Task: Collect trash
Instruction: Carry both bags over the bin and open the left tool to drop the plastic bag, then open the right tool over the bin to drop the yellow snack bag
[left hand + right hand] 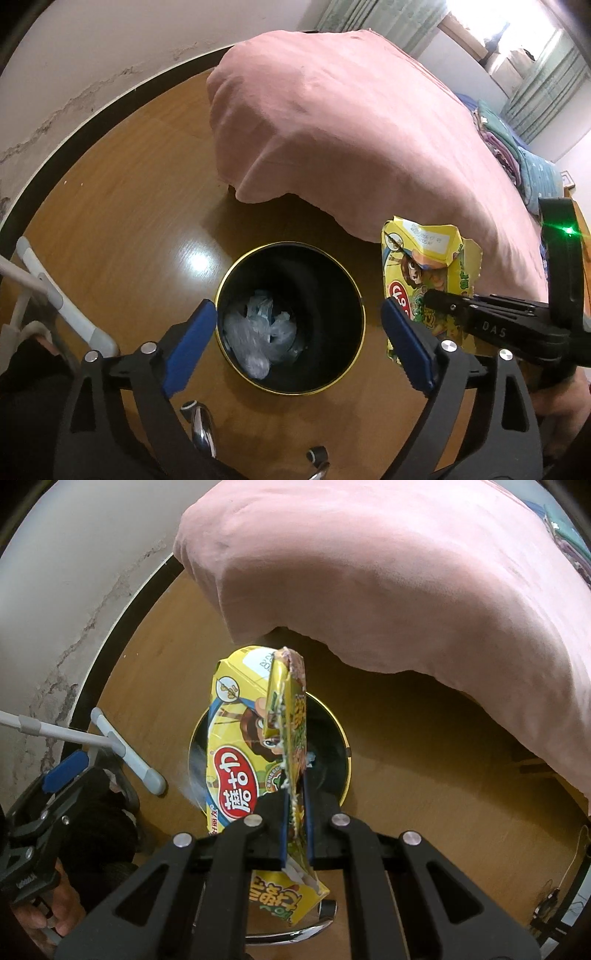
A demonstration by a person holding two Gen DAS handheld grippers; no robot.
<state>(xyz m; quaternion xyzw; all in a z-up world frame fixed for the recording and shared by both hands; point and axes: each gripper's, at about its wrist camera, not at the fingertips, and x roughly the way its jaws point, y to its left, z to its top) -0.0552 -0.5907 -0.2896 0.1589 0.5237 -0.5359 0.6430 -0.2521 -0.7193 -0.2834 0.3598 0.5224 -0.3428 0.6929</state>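
A round black trash bin (321, 373) with a gold rim stands on the wooden floor, with crumpled clear plastic (262, 332) lying inside it. My left gripper (299, 325) hangs open just above the bin's mouth, its blue pads apart with nothing between them. A torn yellow snack box (424, 266) hangs to the right of the bin. In the right wrist view my right gripper (295, 794) is shut on this flattened box (236, 775), held over the bin (332, 738).
A bed under a pink blanket (351, 129) fills the far side, its edge overhanging the floor behind the bin. A white and grey mop head (66, 310) lies to the left. Chrome chair parts (201, 428) sit near the bottom. A cracked wall (74, 74) with a dark baseboard runs along the left.
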